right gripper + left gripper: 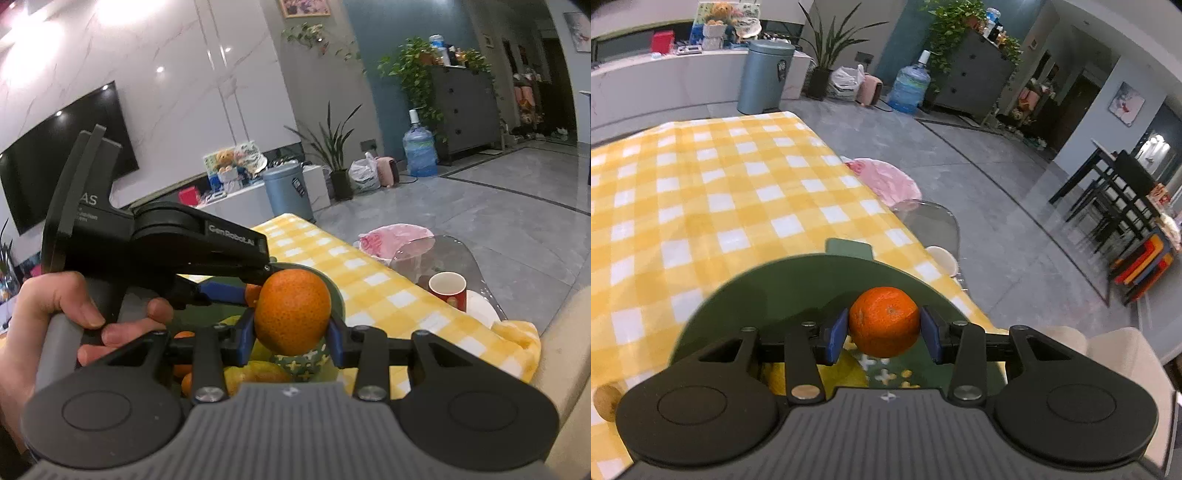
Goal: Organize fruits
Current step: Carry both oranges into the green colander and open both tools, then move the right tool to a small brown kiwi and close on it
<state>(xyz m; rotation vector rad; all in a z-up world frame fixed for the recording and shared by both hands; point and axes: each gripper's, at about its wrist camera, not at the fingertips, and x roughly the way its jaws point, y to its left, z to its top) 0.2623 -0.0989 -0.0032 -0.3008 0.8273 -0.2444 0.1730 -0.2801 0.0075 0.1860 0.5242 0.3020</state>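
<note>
Ribbed grey housing fills the lower edge of both wrist views, with black linkage arms running forward to blue pads. Left wrist view: the left gripper [884,334] is clamped on a round, dimpled orange [884,321] at lower centre, one flat blue pad [836,338] pressed to each side. The fruit hangs over a smooth, dark green bowl [783,284] whose curved rim spans the lower half of the frame; yellow fruit [849,373] lies inside, partly hidden by the linkage. The bowl stands on a yellow-and-white checked tablecloth [713,184], close to the table's right edge. Bare cloth extends toward the upper left; to the right the edge drops to a grey tiled floor [960,155], where a clear plastic chair [931,221] stands just beside the table.

Right wrist view: the right gripper [291,341] likewise squeezes a second orange [291,312] between its pads at centre frame, above the same bowl [336,295], which holds yellow fruit [258,371] and small oranges [184,336]. At left, a hand [55,317] grips the handle of the left gripper [255,291], reaching over the bowl. A red cup [447,290] sits beyond the cloth's right edge.
</note>
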